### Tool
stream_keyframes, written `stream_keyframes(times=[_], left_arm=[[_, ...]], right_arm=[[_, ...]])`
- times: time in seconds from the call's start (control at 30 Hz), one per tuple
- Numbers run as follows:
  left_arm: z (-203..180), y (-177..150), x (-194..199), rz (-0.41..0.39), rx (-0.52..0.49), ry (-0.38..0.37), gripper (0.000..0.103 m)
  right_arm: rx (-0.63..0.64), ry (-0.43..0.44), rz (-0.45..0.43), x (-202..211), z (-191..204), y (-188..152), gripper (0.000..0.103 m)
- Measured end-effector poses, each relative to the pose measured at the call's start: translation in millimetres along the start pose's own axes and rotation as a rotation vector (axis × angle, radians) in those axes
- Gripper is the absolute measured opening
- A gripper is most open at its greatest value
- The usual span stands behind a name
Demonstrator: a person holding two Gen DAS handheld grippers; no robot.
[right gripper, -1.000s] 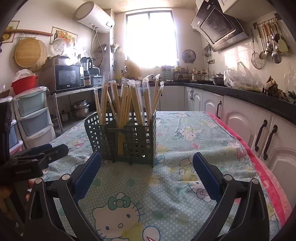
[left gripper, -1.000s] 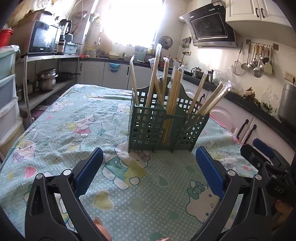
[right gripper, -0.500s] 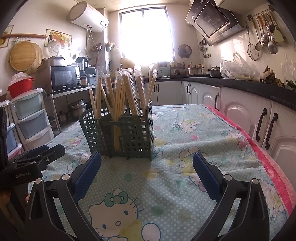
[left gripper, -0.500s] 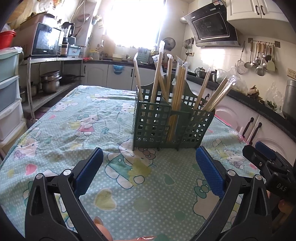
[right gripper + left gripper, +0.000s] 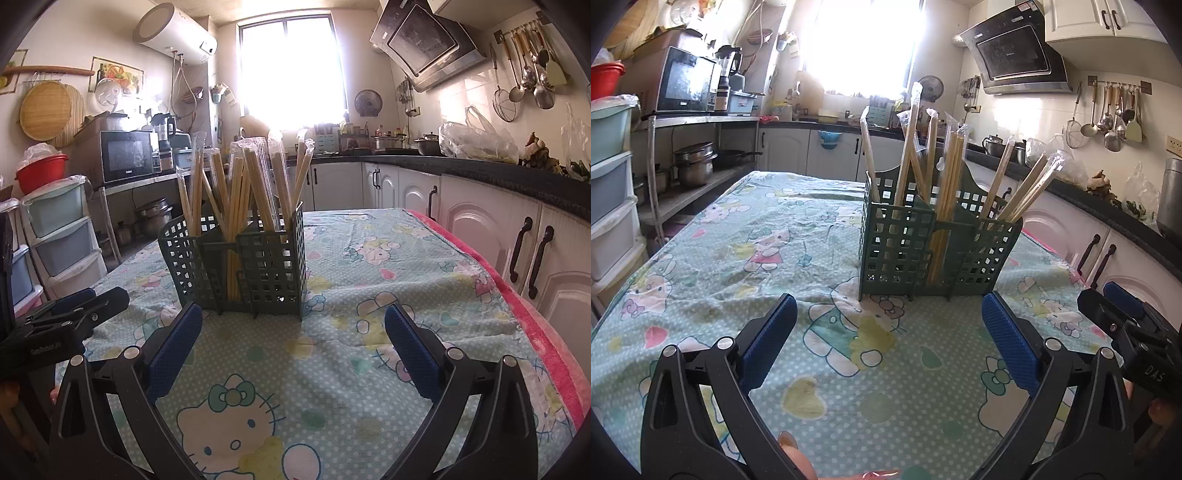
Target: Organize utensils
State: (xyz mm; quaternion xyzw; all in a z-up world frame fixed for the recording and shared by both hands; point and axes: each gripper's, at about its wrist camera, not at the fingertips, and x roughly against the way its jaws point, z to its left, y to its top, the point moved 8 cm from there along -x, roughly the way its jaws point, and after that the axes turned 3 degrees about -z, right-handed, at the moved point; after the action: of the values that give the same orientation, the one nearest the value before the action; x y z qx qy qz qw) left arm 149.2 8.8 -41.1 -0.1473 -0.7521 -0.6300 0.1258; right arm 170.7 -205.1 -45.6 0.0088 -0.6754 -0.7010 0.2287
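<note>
- Left gripper (image 5: 888, 325): observed along the bottom of the left wrist view, jaws spread wide and grasping nothing. Its blue pads (image 5: 771, 332) stood over bare tablecloth (image 5: 701, 258), short of the holder.
- Utensil holder (image 5: 934, 247): a dark green plastic lattice caddy with several compartments, standing upright at centre frame in the left wrist view and left of centre in the right wrist view. It rested on the cloth, touched by neither tool.
- Chopsticks (image 5: 951, 192): pale sticks in clear plastic sleeves, standing in the compartments and leaning at varied angles; the top ends fanned toward the upper centre of frame. How many stood in each compartment could not be told.
- Handling judgement: the sticks appeared light, stiff and slender; the clear wrap would likely be slick under the pads. The sensible hold is on the exposed upper shaft, above the holder rim, pinched across the bundle width.
- Handling judgement: the holder looked light and rigid, liable to slide or tip on the wrinkled cloth if a stick were dragged sideways. A steadying hold on a side wall is advisable.
- Right gripper (image 5: 293, 332): observed at the bottom of the right wrist view, likewise spread and empty, just short of the holder; its tip also showed at the right edge of the left wrist view.
</note>
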Motion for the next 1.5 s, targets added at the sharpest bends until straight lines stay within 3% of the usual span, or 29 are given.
stream_keyframes(times=[1.5], left_arm=[[1.2,-5.2,-5.9,0.025,0.016,-0.020,0.092]], right_arm=[[-0.007,-0.007,0.006,-1.2,-2.9,-2.7,0.096]])
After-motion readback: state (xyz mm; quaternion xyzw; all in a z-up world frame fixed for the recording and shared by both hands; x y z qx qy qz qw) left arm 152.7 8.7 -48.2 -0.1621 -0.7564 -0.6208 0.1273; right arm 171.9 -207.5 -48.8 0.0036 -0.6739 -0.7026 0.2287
